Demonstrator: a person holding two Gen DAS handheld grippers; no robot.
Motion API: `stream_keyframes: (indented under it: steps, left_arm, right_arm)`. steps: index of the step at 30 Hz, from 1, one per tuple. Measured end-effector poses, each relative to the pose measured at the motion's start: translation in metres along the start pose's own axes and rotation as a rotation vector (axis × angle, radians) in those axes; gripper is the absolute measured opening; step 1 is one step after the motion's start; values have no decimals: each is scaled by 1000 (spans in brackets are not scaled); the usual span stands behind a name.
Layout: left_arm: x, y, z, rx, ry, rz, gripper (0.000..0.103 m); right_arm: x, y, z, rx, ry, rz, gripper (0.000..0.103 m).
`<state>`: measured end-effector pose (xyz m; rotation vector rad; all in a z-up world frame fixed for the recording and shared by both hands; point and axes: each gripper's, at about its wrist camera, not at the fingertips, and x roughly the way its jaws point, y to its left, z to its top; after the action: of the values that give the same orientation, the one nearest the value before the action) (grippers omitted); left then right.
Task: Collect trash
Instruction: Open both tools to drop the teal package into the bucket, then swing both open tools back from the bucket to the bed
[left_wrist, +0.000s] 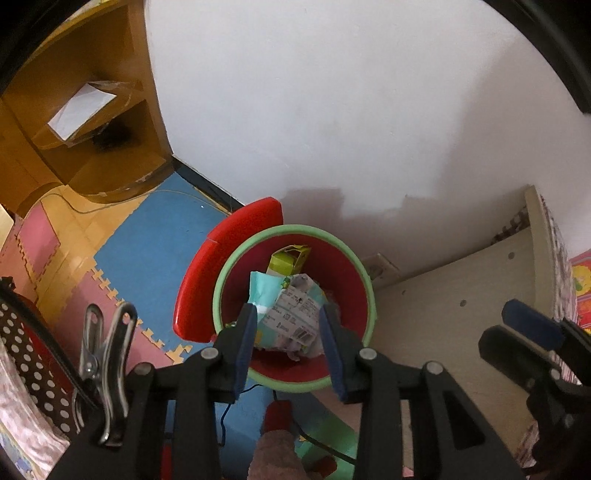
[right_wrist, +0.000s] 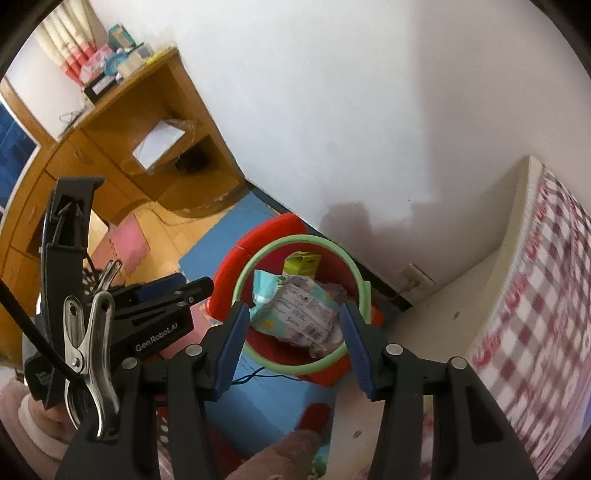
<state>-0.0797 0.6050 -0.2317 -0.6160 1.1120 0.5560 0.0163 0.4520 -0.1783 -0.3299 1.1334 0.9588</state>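
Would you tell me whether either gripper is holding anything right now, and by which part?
Nothing is held. The left gripper and right gripper both hover open above the bin; the crumpled packet lies inside it, untouched.

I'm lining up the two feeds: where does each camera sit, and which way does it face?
Left wrist: on the left gripper, looking steeply down into the red, green-rimmed plastic bin; own fingers and right gripper show.
Right wrist: on the right gripper, facing down at the bin; left gripper shows.
Shared: bin, crumpled printed wrapper.
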Motion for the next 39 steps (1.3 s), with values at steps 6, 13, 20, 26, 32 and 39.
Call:
stream_keyframes:
  steps: [6,13,20,26,32,39]
  left_arm:
    - [-26,-4,-14,0,-7,27,36]
    - [-64,-17,-36,11,-33,43,36]
    - [-111,-33,-60,37,-83,63,36]
    - [-153,-43,-86,50,-124,50,36]
    - [-190,-58,-116,77,-163,29,36]
    - [-221,-91,-153,150,-185,-18,36]
  right_arm:
    - [-26,11,-25,-14,-59,14,52]
    - [-72,17,-51,-28,-121,55,52]
    - [-127,20,-86,-13,-191,89,52]
    - [-171,18,-123,-7,-229,101,52]
    - [-216,7,-159,25,-266,92,52]
    - [-262,-13,-204,73,-325,48,52]
